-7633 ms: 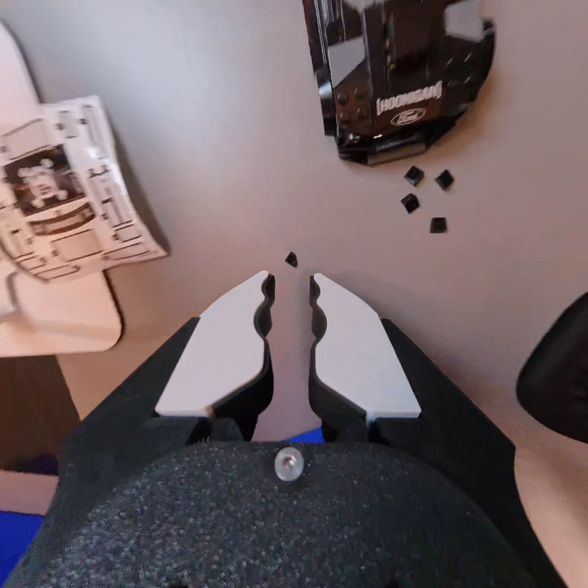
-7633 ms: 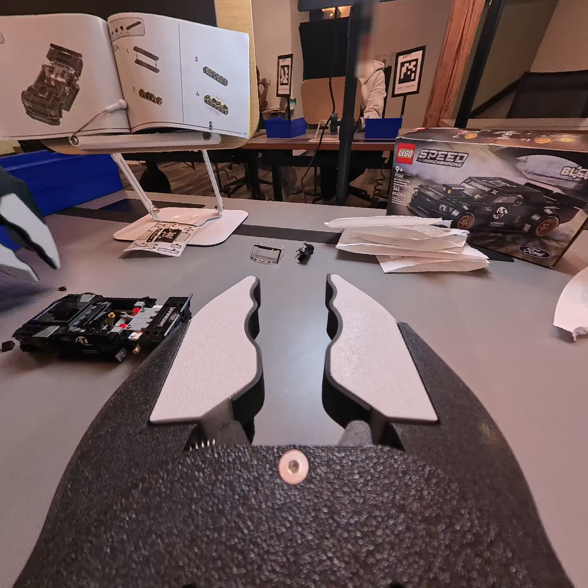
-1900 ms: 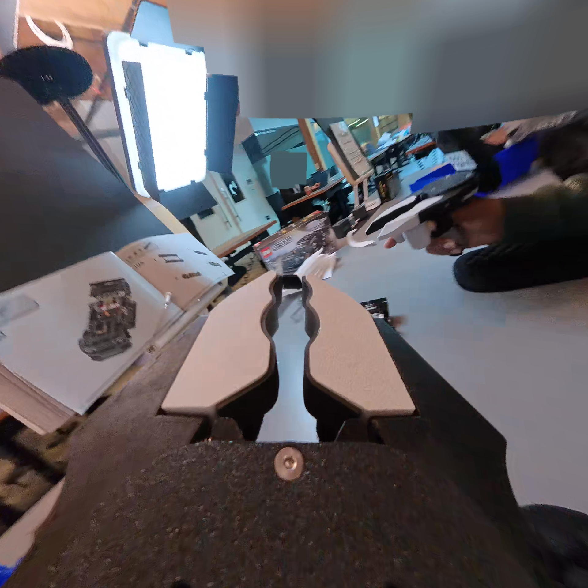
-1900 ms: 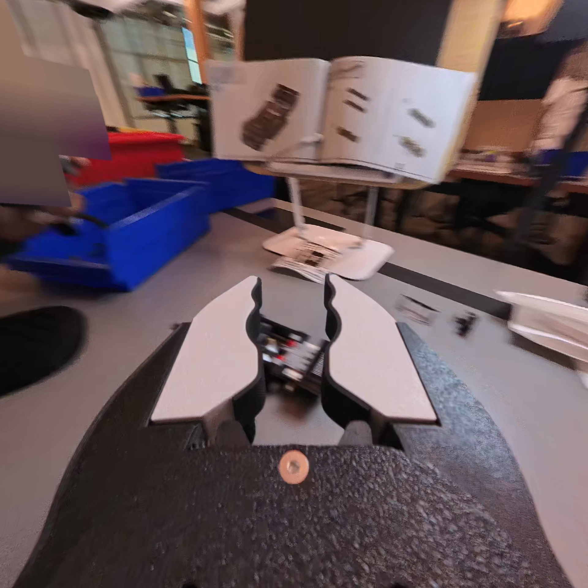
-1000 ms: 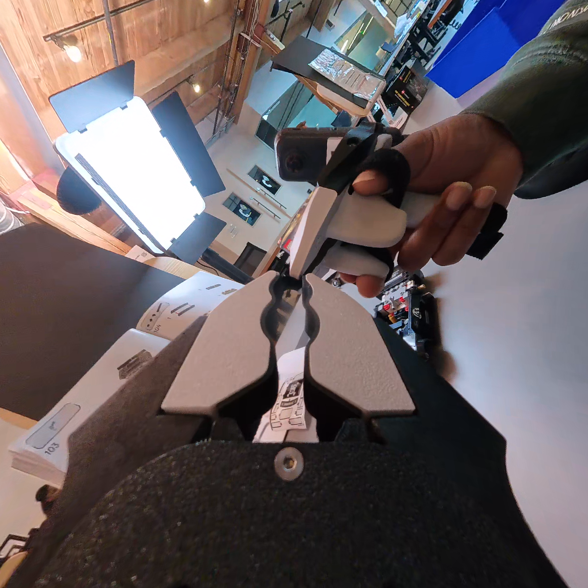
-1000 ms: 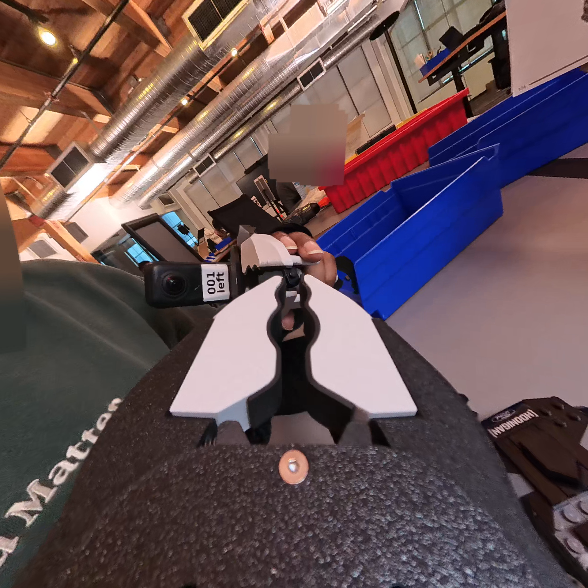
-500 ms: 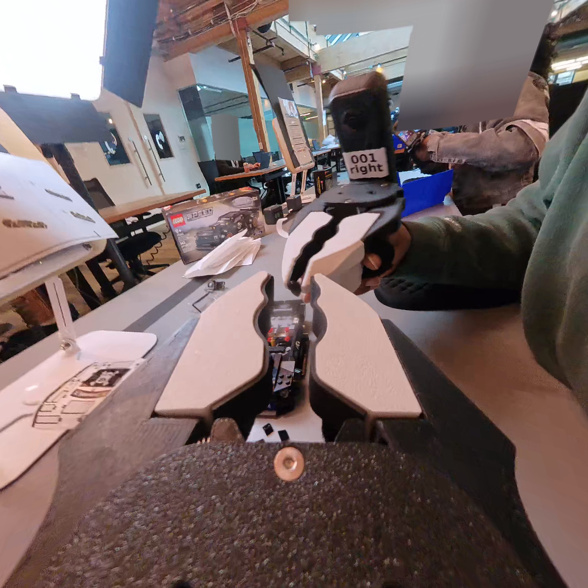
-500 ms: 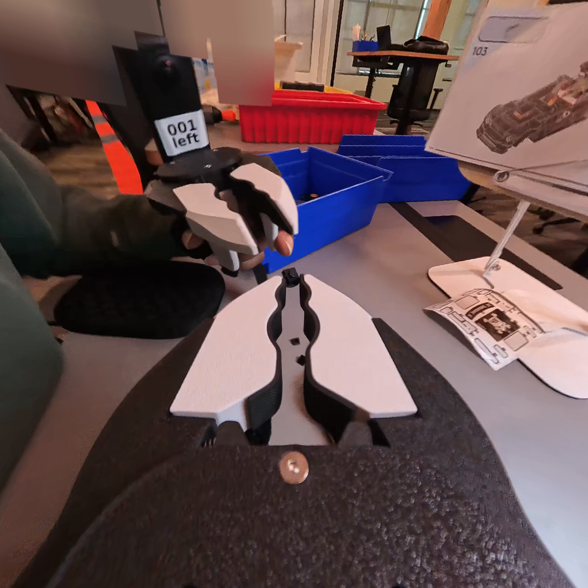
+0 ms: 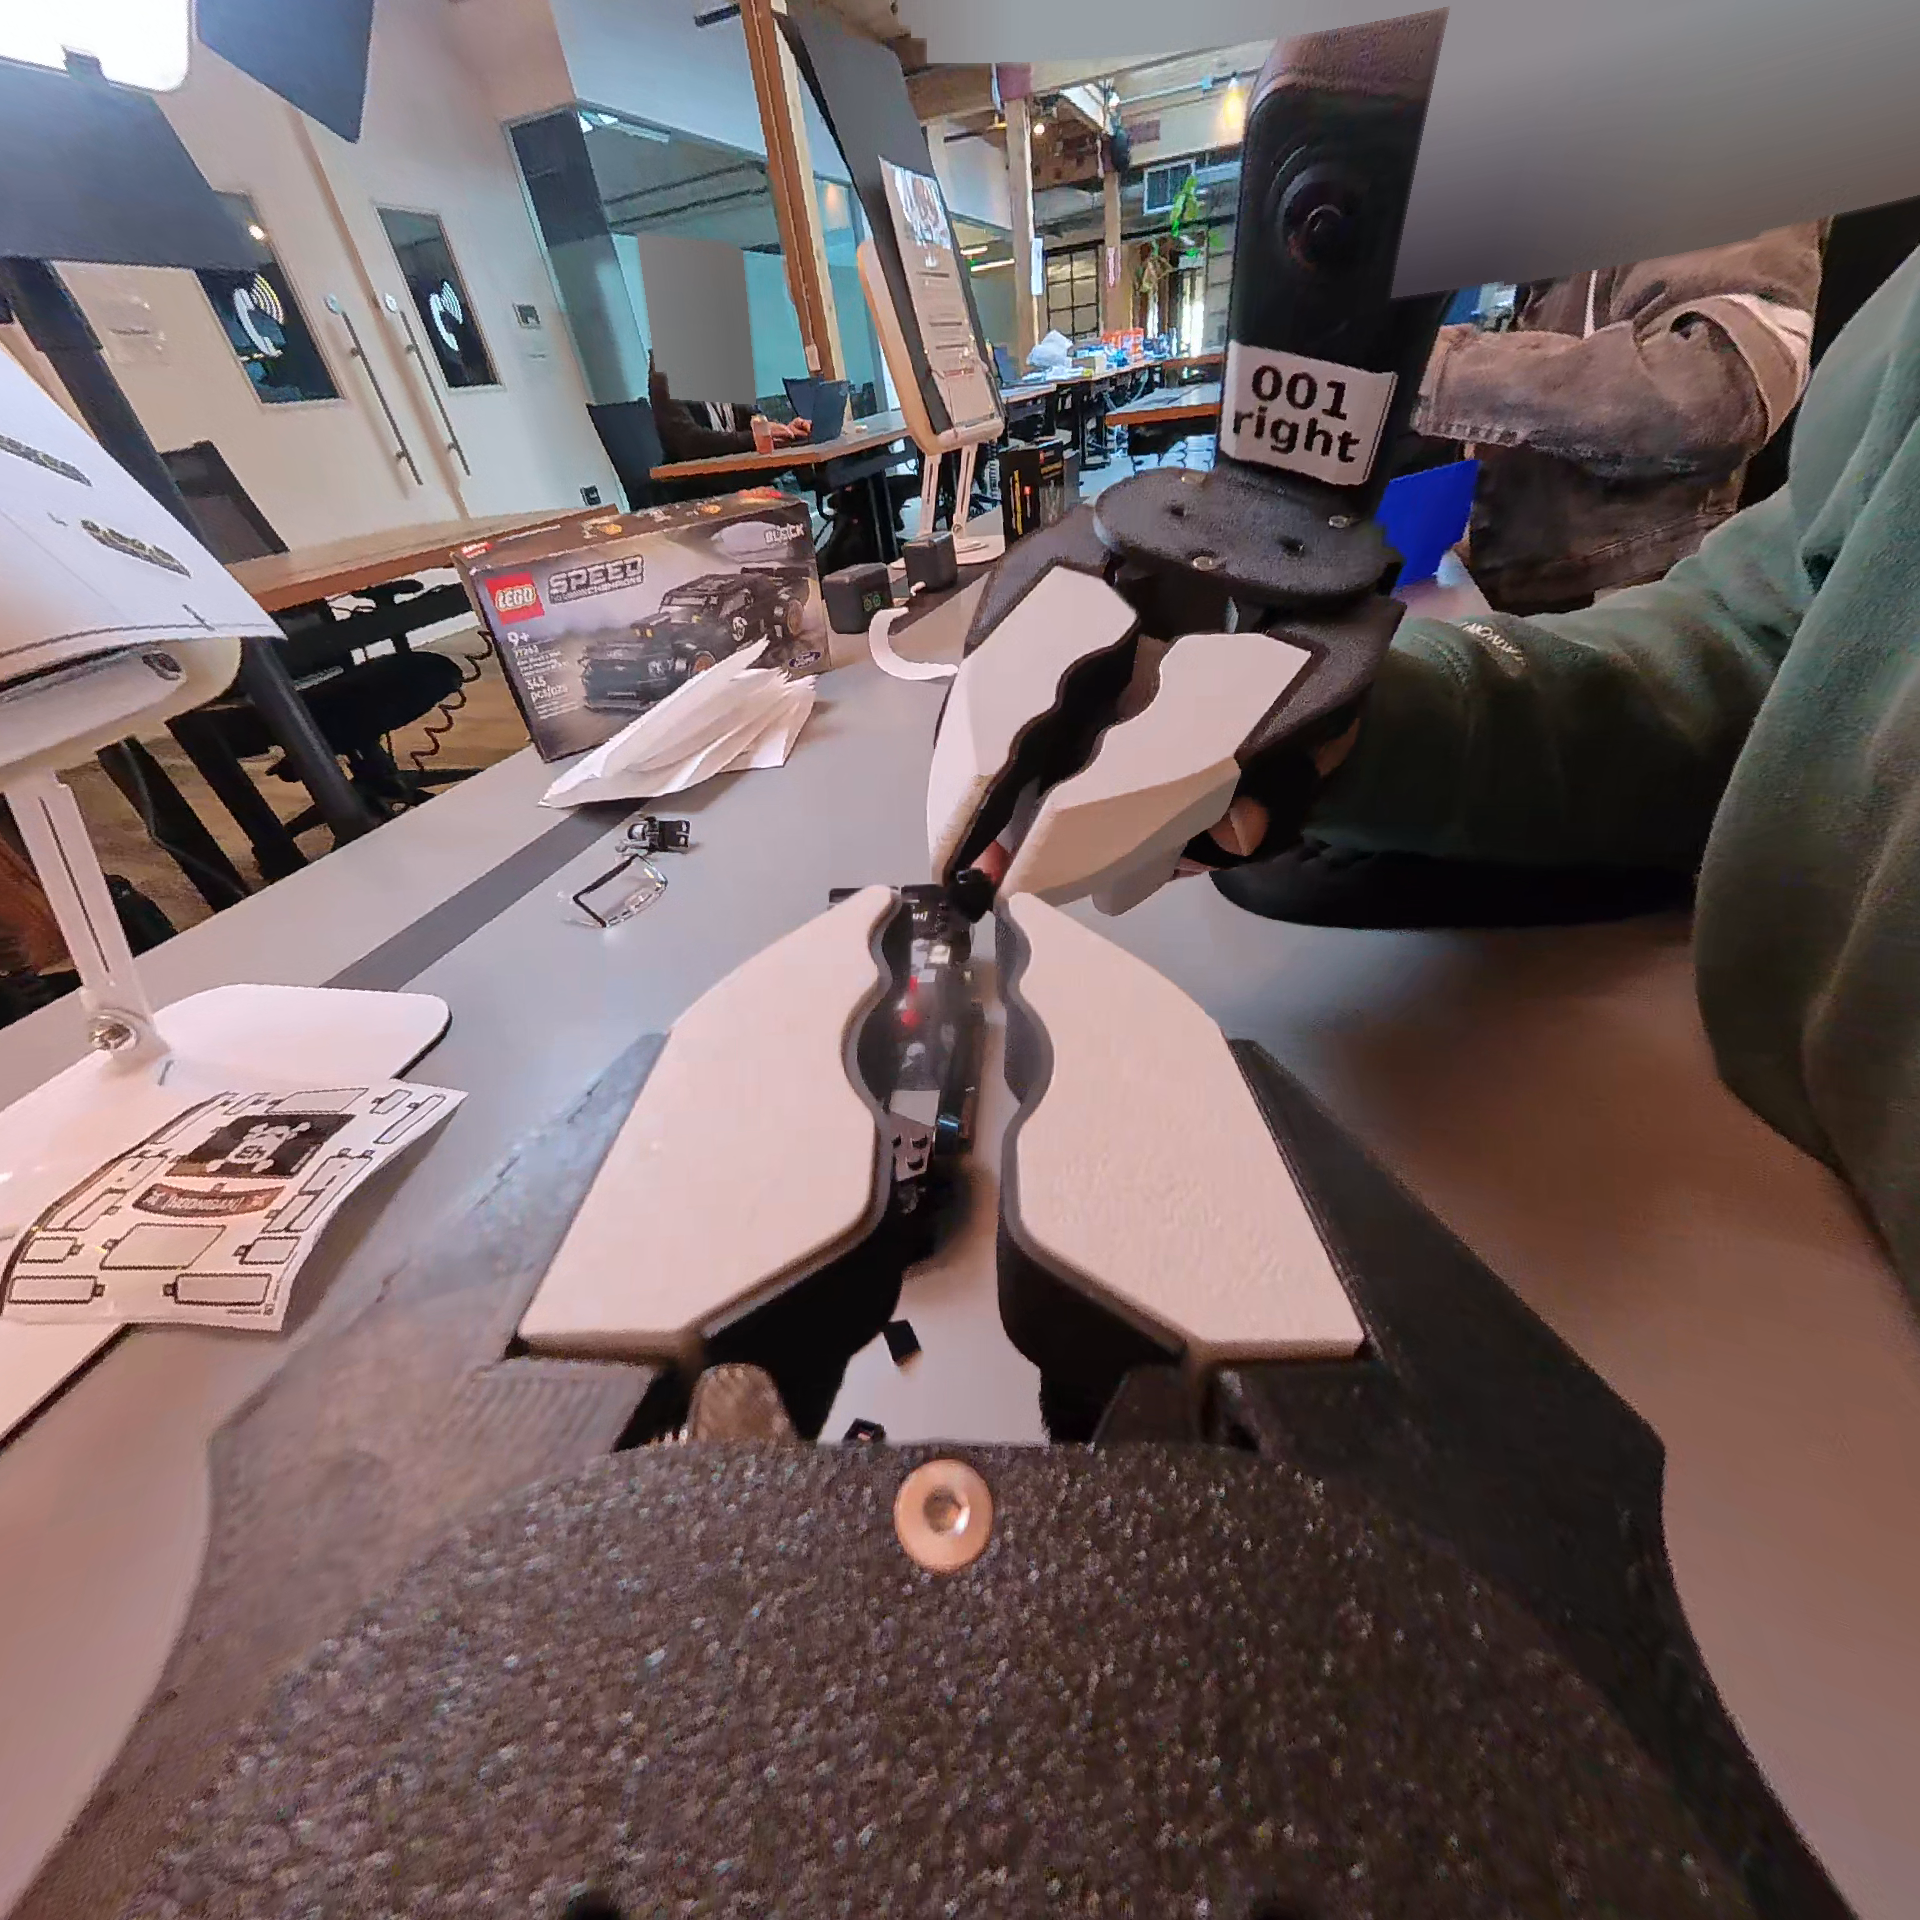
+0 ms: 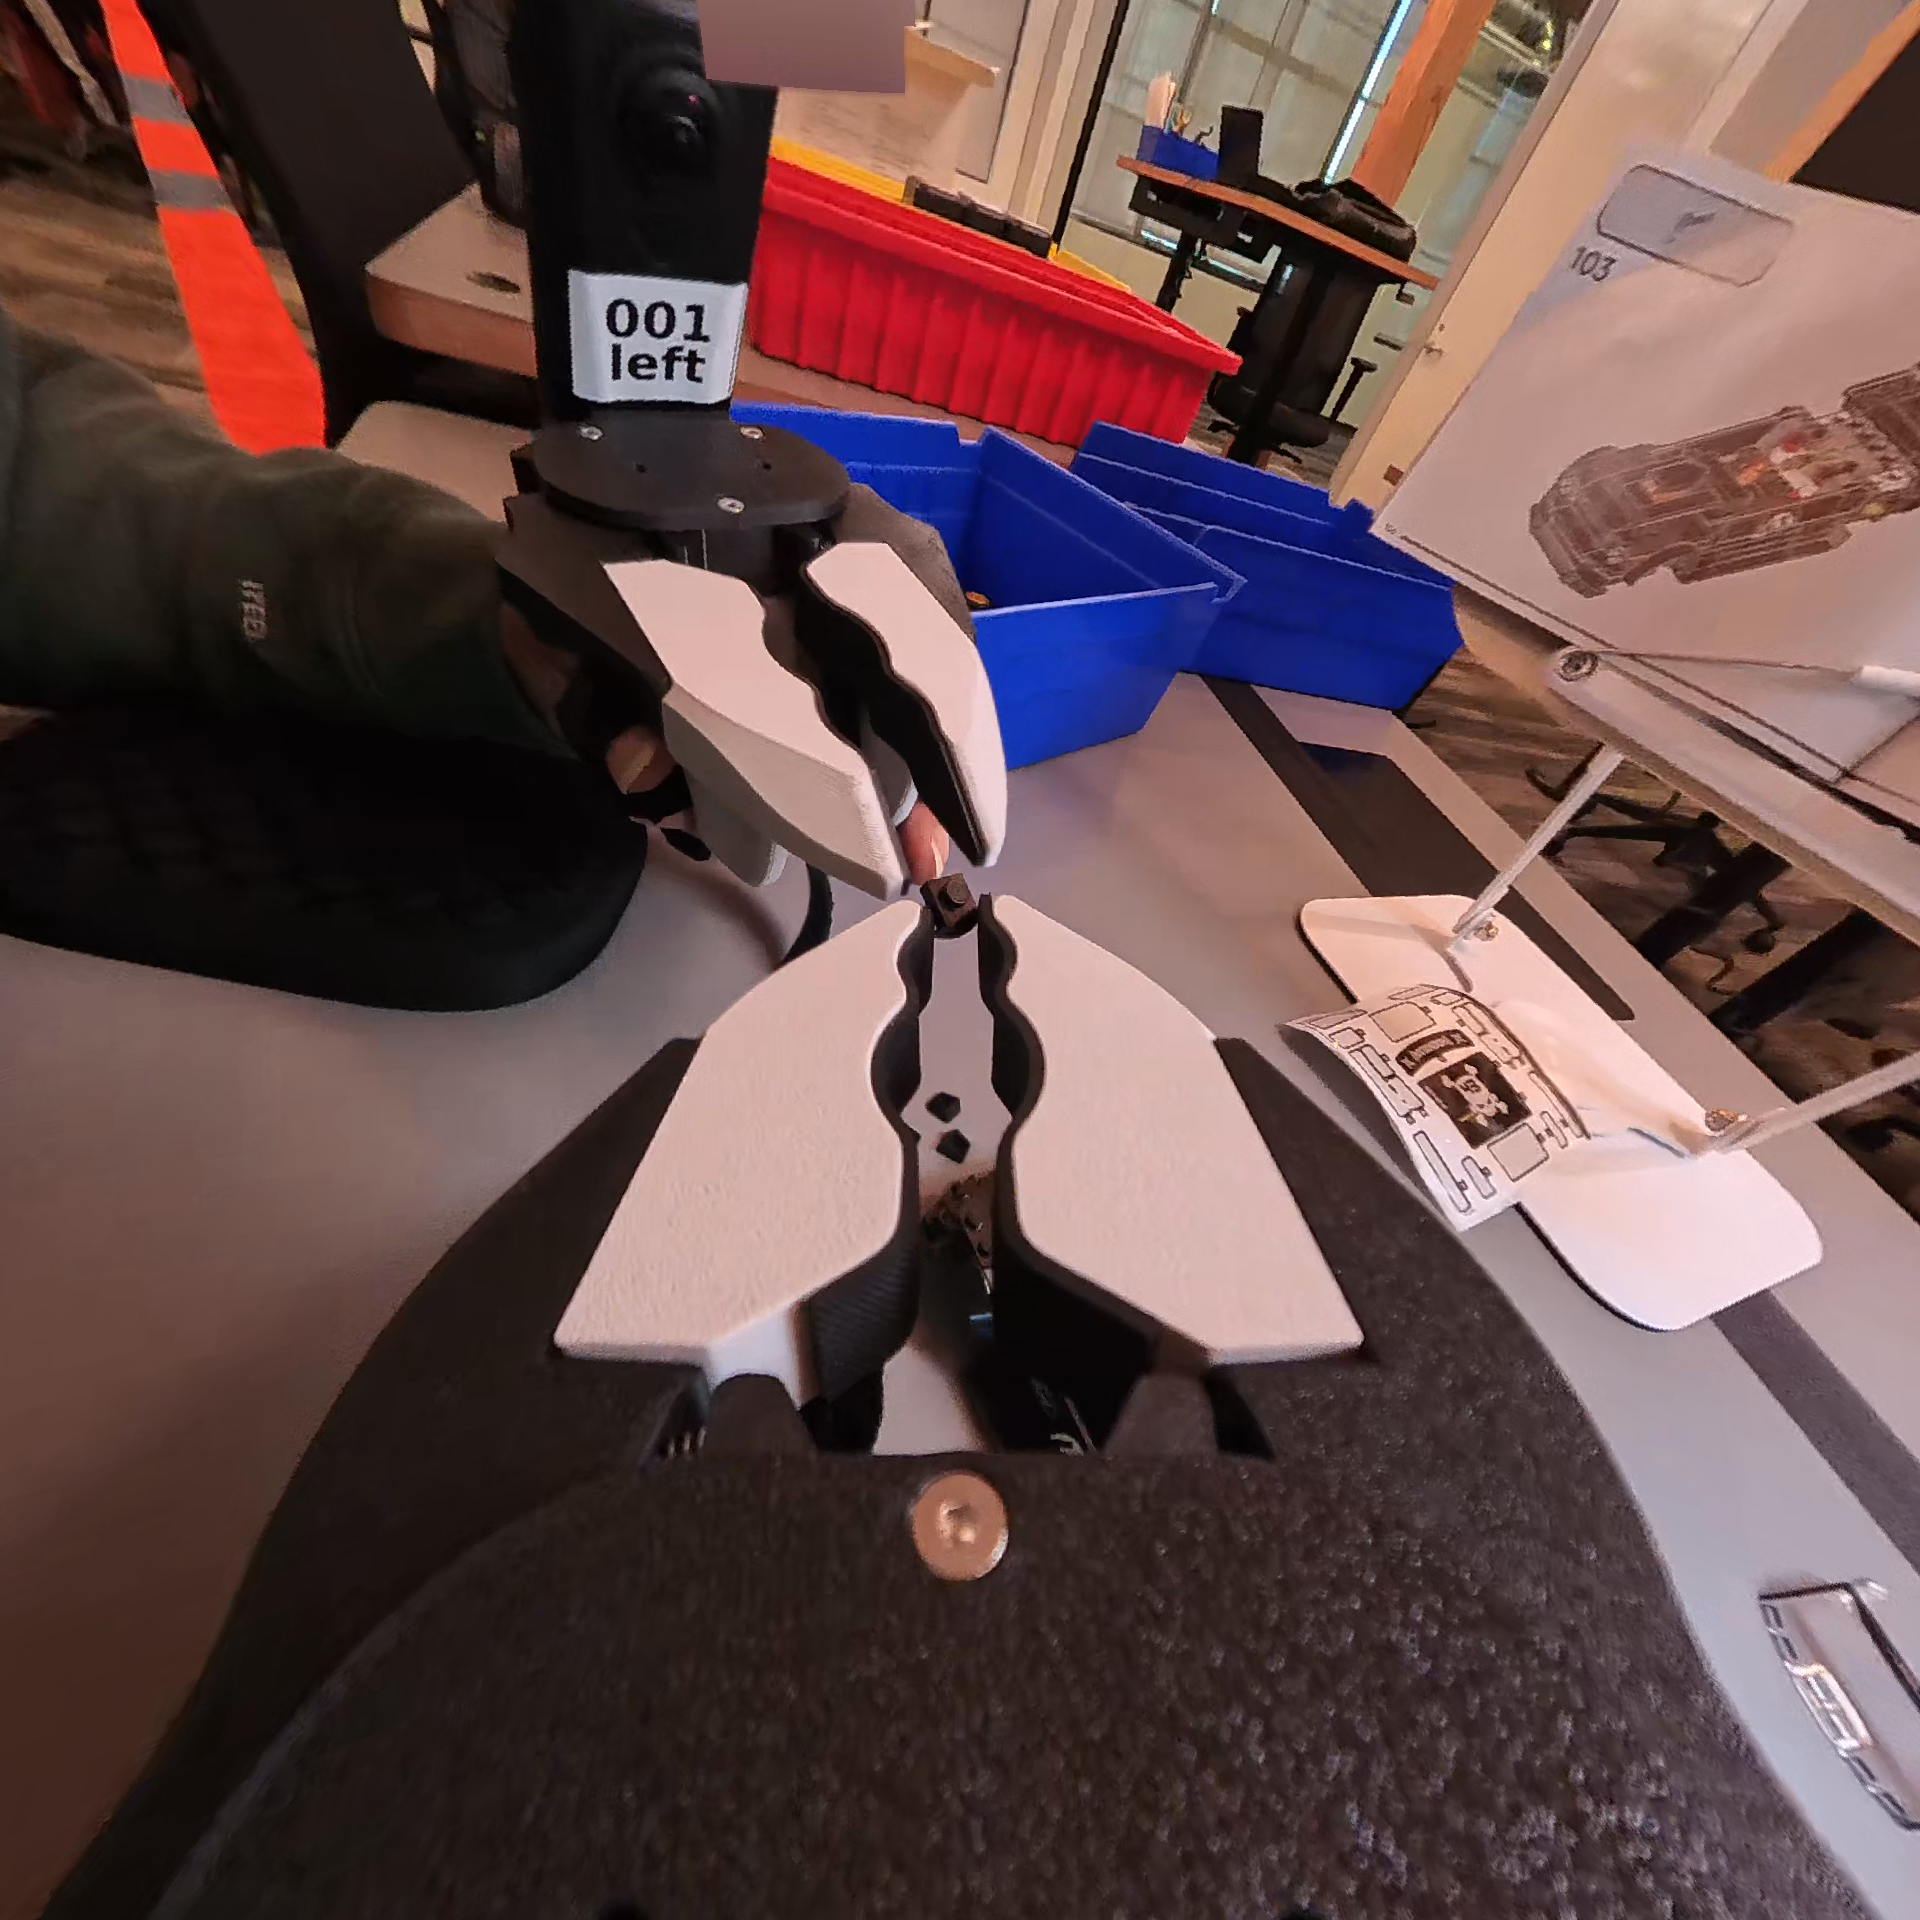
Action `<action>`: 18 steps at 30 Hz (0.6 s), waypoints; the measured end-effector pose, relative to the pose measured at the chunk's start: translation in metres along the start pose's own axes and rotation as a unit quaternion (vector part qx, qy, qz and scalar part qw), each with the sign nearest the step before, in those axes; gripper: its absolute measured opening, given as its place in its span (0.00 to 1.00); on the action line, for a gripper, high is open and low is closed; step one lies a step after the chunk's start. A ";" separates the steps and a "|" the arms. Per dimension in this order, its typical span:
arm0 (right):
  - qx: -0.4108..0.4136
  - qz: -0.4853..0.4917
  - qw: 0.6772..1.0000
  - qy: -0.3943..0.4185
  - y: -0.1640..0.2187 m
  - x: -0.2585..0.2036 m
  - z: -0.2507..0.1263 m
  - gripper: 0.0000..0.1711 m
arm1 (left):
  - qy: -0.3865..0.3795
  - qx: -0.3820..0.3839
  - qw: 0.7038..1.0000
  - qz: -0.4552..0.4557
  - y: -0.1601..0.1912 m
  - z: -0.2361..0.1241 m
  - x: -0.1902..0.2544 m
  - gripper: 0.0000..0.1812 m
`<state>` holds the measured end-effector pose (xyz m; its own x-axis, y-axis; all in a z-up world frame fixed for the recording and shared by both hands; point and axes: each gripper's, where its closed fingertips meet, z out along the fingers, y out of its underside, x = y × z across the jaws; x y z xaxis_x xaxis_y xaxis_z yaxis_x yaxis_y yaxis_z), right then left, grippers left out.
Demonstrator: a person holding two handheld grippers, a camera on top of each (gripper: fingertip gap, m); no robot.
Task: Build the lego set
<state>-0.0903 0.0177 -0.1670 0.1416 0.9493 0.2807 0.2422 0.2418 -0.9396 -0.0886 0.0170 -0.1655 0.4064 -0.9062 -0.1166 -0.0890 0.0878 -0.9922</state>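
Left gripper stands narrowly parted, empty, over the part-built black car on the grey table; right gripper pinches a small black brick at its tips; so shallow a pinch could let it twist or drop.

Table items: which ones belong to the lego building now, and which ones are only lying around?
For the job:
- right claw shut on small black brick
- left claw, open around the black car build
- loose black pieces
- instruction book
- sticker sheet

Lying about:
- set box
- white paper bags
- blue bins
- red bin
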 end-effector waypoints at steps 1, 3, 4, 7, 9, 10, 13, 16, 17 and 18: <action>-0.004 -0.007 1.000 -0.001 0.001 -0.001 0.001 0.05 | 0.002 -0.002 1.000 0.000 0.001 0.000 0.001 0.08; -0.011 -0.025 1.000 0.001 0.003 -0.004 0.002 0.05 | 0.007 -0.004 1.000 0.001 0.003 0.001 0.002 0.07; -0.014 -0.038 0.999 0.005 0.004 -0.004 0.002 0.05 | 0.010 -0.006 1.000 0.002 0.004 0.001 0.003 0.07; -0.022 -0.081 0.996 0.012 0.007 -0.006 0.002 0.05 | 0.023 -0.009 1.000 -0.004 0.006 0.001 0.006 0.05; -0.028 -0.109 0.994 0.014 0.009 -0.008 0.002 0.05 | 0.034 -0.002 0.999 -0.022 0.004 0.000 0.008 0.05; -0.030 -0.122 0.992 0.017 0.009 -0.009 0.002 0.05 | 0.037 -0.004 0.999 -0.028 0.005 0.000 0.008 0.05; -0.038 -0.158 0.986 0.029 0.009 -0.011 0.003 0.05 | 0.046 -0.012 0.998 -0.028 0.007 0.001 0.011 0.04; -0.046 -0.180 0.982 0.038 0.012 -0.012 0.005 0.05 | 0.043 -0.023 0.999 -0.016 0.011 0.002 0.012 0.04; -0.046 -0.185 0.981 0.040 0.012 -0.012 0.005 0.05 | 0.042 -0.024 0.999 -0.014 0.011 0.002 0.012 0.04; -0.046 -0.188 0.980 0.042 0.011 -0.013 0.005 0.05 | 0.042 -0.025 0.999 -0.014 0.011 0.002 0.012 0.04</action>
<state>-0.0941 0.0094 -0.1820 0.1028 0.7760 0.6223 0.3767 0.5486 -0.7464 -0.0833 0.0079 -0.1775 0.3310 -0.9401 -0.0817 -0.1243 0.0424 -0.9913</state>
